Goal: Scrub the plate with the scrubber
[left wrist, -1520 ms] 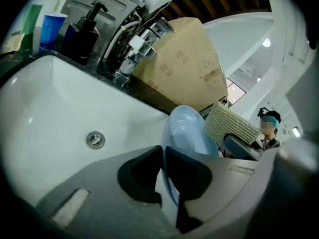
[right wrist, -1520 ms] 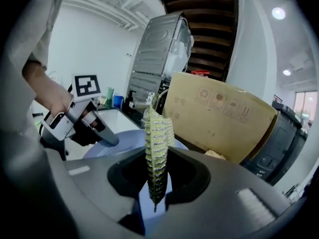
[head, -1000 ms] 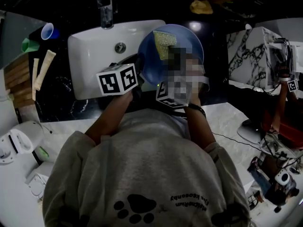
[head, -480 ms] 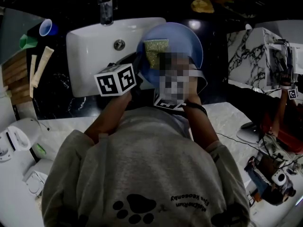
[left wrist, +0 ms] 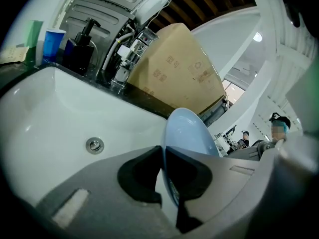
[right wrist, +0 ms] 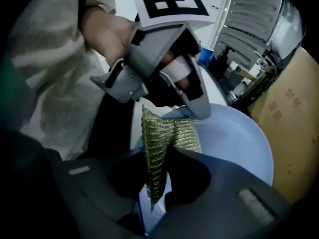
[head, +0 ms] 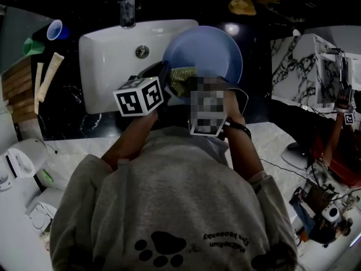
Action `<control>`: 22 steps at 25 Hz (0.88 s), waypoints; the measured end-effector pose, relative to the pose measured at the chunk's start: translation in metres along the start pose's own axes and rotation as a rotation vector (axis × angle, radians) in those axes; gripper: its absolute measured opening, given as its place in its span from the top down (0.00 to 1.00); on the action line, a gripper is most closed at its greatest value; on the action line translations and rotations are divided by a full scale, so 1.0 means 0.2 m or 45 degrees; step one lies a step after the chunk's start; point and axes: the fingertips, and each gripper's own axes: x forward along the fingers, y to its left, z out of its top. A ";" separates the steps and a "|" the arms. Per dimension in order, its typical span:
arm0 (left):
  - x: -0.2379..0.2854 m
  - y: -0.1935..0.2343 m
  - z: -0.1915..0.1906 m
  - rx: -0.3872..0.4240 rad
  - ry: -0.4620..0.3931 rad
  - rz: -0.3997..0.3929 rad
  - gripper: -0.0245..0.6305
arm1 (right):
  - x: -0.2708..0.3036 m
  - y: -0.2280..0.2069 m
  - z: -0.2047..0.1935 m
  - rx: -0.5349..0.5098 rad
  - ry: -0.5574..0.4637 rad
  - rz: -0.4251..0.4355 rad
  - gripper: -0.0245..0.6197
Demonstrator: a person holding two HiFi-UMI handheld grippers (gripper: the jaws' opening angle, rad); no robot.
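Three cameras, one sink, all close in.
Head view: from above and behind the shoulders, steeply down onto the white ceramic sink basin (head: 107, 66) and round pale-blue plate (head: 208, 49). Left claw (left wrist: 162, 156) view: low, along its jaws, edge-on to that plate, across the basin. Right claw (right wrist: 155, 158) view: downward onto the plate's face past the ribbed green-gold scrubber (right wrist: 179, 133), very near. Shared by all three: the plate.

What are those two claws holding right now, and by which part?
The left claw pinches the round pale blue plate by its rim. The right claw grips the flat green-gold mesh scrubber by one edge.
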 end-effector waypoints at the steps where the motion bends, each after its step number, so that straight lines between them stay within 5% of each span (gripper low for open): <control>1: 0.00 0.01 -0.02 0.000 0.007 0.000 0.93 | 0.00 0.03 0.01 -0.005 -0.003 0.040 0.85; 14: -0.02 0.03 -0.01 0.034 -0.019 0.034 0.94 | -0.14 0.29 0.03 0.030 -0.072 0.385 0.85; 22: -0.03 0.02 0.01 0.092 -0.039 0.050 0.94 | -0.25 0.34 0.06 0.074 -0.159 0.452 0.85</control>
